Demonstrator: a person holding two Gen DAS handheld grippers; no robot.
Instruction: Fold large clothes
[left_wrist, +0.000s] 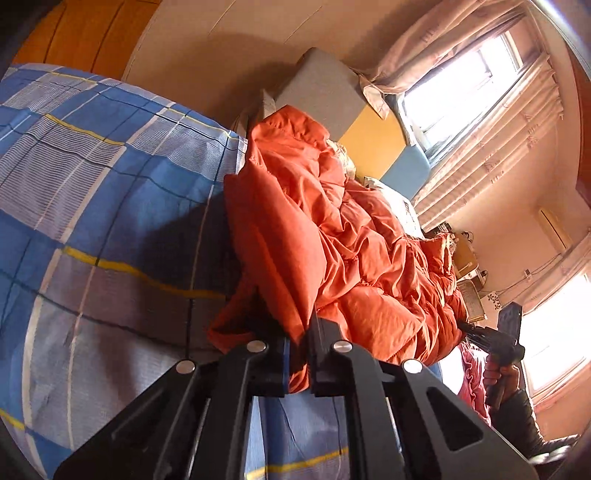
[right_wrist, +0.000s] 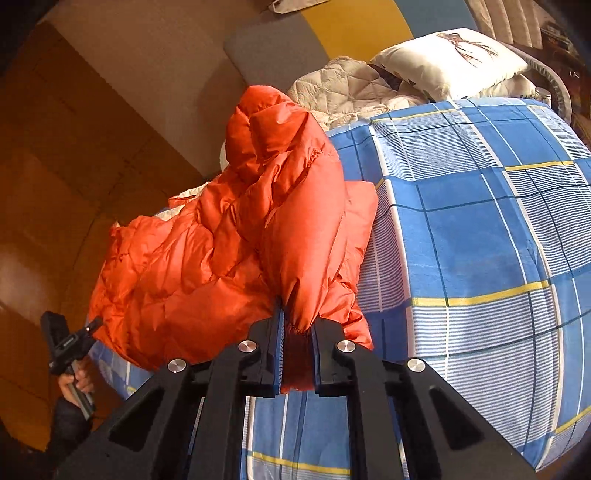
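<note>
Left gripper: seen nearest the lens in the left wrist view; its black fingers are closed on a fold of the orange down jacket, and fabric is pinched between the blue-edged pads.
Right gripper: its fingers are clamped on a puffy edge of the same jacket, with orange cloth bulging out between them. The same gripper is also seen at the far edge of the jacket in the left wrist view, held by a hand.
Orange down jacket: it is bunched and crumpled on the bed, quilted panels are visible, and it lies beside the wall-side edge of the sheet. It is held at two separate points, one by each gripper.
Bed sheet: blue and white plaid with yellow lines; it is spread over the bed and lies under the jacket.
Pillow: white, printed with a thin brown motif; it is placed at the head of the bed, well apart from the jacket.
Quilted blanket: cream; it is heaped near the pillow, just behind the jacket's upper end.
Window: brightly lit and flanked by pale curtains.
Wardrobe: wooden panels are seen beside the bed.
</note>
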